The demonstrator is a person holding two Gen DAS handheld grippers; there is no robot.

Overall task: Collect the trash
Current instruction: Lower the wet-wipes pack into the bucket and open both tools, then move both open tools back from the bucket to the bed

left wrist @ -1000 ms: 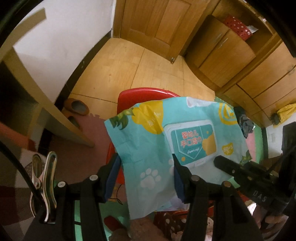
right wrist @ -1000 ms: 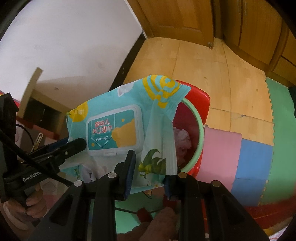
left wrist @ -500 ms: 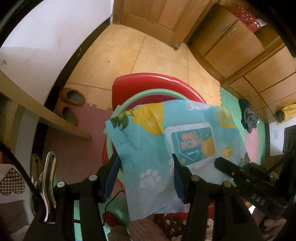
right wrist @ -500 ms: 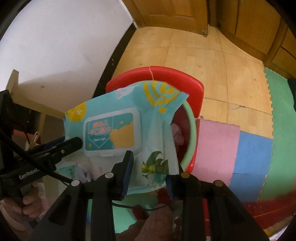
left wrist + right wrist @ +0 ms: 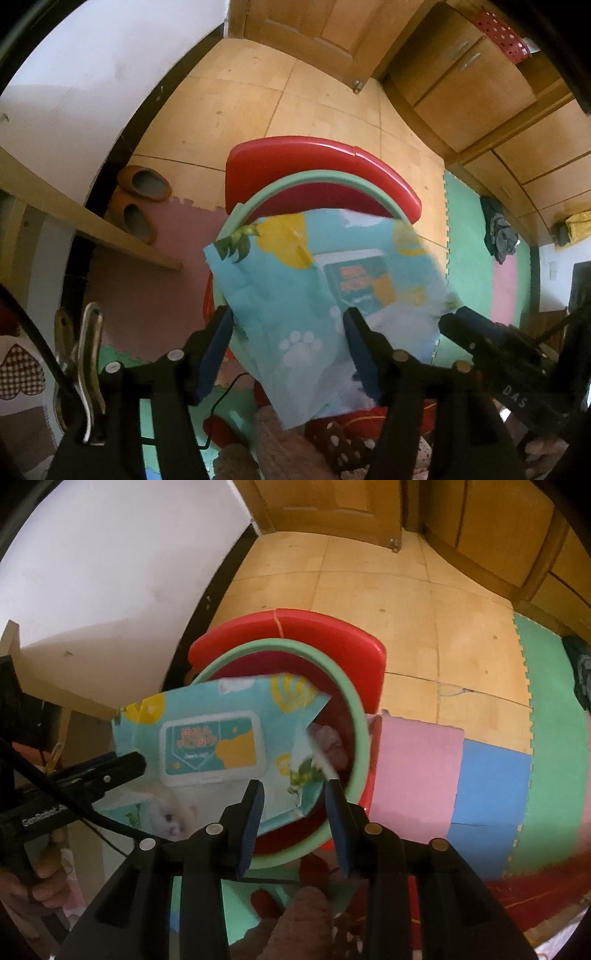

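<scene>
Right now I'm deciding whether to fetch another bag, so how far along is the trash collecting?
Done: some crumpled trash already lies inside the red bin. In hand: the empty wet-wipe pack hangs over the bin's green rim; the left gripper and right gripper have just been opening, the pack loose between them. Left: it has yet to drop inside. The bin's fill level is hidden.

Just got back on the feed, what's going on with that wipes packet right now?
A person with a gripper in each hand has the empty blue wet-wipes packet over the red bin with the green rim. The left gripper and the right gripper have both just been opening, and the packet, blurred, sits loose between their fingers, apparently dropping into the bin. Some crumpled tissue already lies inside. The packet is not yet fully in.
</scene>
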